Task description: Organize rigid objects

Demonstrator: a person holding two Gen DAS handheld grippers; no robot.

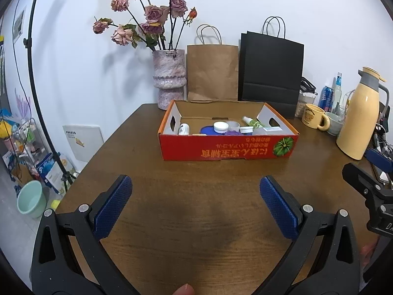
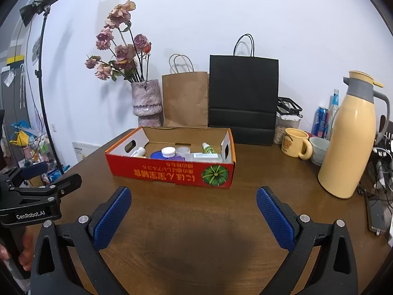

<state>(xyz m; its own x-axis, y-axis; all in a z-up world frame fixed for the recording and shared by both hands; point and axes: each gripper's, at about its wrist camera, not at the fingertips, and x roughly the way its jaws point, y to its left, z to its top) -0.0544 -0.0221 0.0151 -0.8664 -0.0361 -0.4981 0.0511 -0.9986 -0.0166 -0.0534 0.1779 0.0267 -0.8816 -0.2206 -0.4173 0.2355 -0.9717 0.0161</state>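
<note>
A red cardboard box (image 1: 228, 147) stands on the brown wooden table (image 1: 191, 196); it also shows in the right wrist view (image 2: 172, 172). Inside lie several small rigid items: a white bottle (image 1: 184, 129), a blue lid (image 1: 207, 130), a white-capped jar (image 1: 220, 126), a purple lid (image 1: 233, 133) and a green bottle (image 1: 251, 122). My left gripper (image 1: 195, 191) is open and empty, held over bare table in front of the box. My right gripper (image 2: 194, 201) is open and empty, also in front of the box, to the right of the left one.
A vase of dried roses (image 1: 169, 78), a brown paper bag (image 1: 212, 72) and a black bag (image 1: 270, 73) stand behind the box. A yellow mug (image 2: 296, 143), white cup (image 2: 319, 150), yellow thermos (image 2: 348, 142), cans and cables crowd the right side. A phone (image 2: 377, 213) lies near the right edge.
</note>
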